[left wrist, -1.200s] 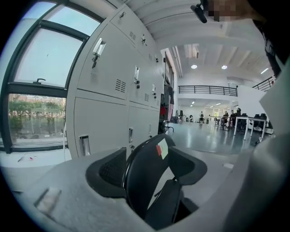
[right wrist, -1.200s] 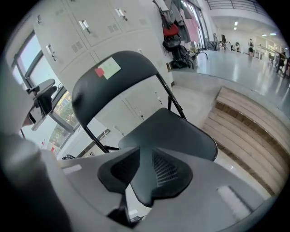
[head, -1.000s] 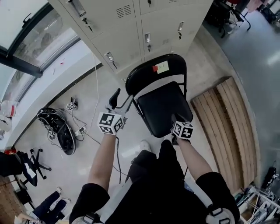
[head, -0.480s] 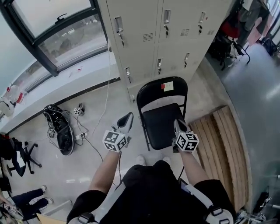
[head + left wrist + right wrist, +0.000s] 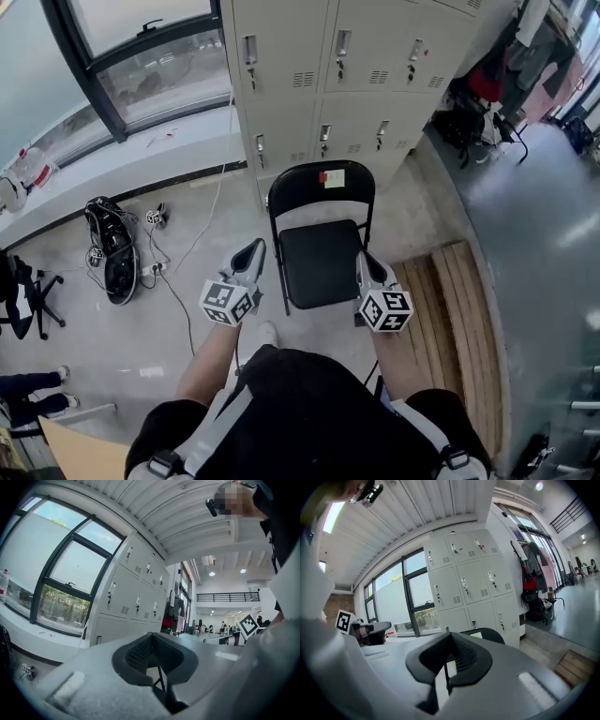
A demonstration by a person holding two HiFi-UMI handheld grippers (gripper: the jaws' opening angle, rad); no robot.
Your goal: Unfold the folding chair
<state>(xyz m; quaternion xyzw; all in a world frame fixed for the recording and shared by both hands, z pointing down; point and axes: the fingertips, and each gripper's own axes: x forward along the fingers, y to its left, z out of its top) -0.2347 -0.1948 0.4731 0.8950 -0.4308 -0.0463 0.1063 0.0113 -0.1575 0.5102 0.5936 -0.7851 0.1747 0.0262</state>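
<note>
The folding chair (image 5: 321, 255) stands open on the pale floor (image 5: 122, 330) before beige lockers (image 5: 328, 75), wooden boards (image 5: 457, 319) beside it. The left gripper (image 5: 253, 249) and right gripper (image 5: 368, 266) hover with jaws clenched, empty.

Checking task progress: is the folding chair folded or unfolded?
Unfolded: the folding chair stands upright by itself, its seat lying flat.

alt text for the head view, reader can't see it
A black folding chair stands unfolded in front of grey lockers. The person's left gripper and right gripper, both shut and empty, are held at either side of its seat.
</note>
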